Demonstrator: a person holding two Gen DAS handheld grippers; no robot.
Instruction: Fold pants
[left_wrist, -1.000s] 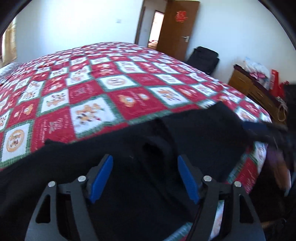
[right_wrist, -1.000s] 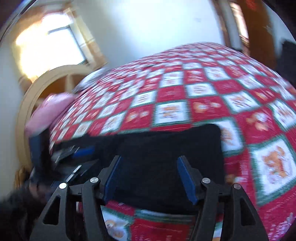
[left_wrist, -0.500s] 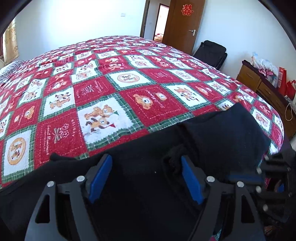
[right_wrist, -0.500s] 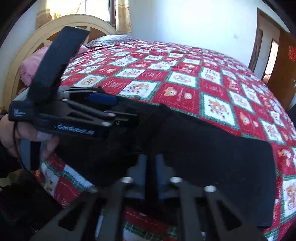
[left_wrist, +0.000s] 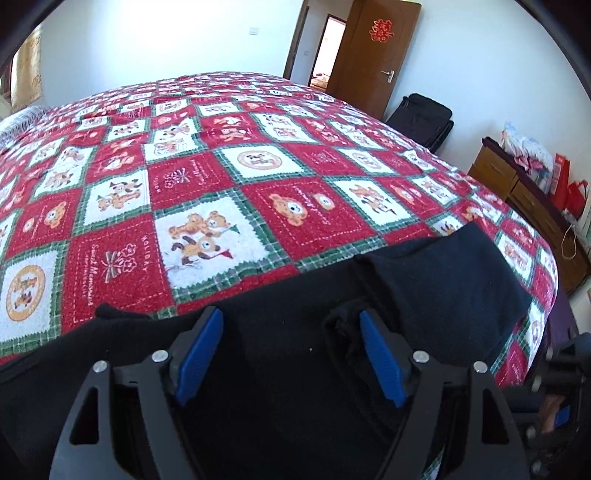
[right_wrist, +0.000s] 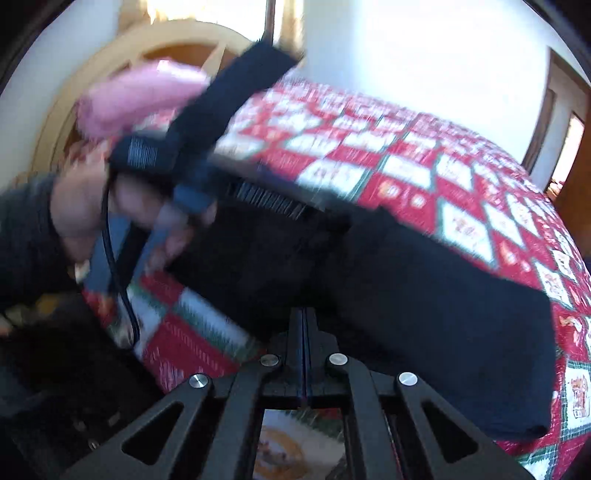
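— Pants (left_wrist: 424, 291), black, lie along the near edge of the bed (left_wrist: 229, 177), on the red patchwork quilt. In the left wrist view the left hand-held gripper (left_wrist: 291, 350) hangs just over them with its blue fingers (left_wrist: 199, 350) spread wide, holding nothing. A bunched fold sits right beside the right-hand finger.

— And around it?

— A brown door (left_wrist: 373, 48), a black chair (left_wrist: 421, 118) by the wall, a wooden dresser (left_wrist: 532, 206) to the right. All well apart from the cloth; nothing blocks the left side.

— The right wrist view?

— Blurred. The right hand-held gripper (right_wrist: 303, 332) has its fingers pressed together at the cloth's near edge; I judge it is pinching the pants, though dark on dark hides the contact itself. The person's left hand (right_wrist: 110, 210) with its tool is close on the left, over the same cloth, below a pink pillow (right_wrist: 136, 96) and the headboard (right_wrist: 122, 62).

— What could go wrong?

— The pinch may catch one layer only, so the fold drags crooked. The pants lie near the bed's edge and could slide off. And the two tools are near enough to knock together.
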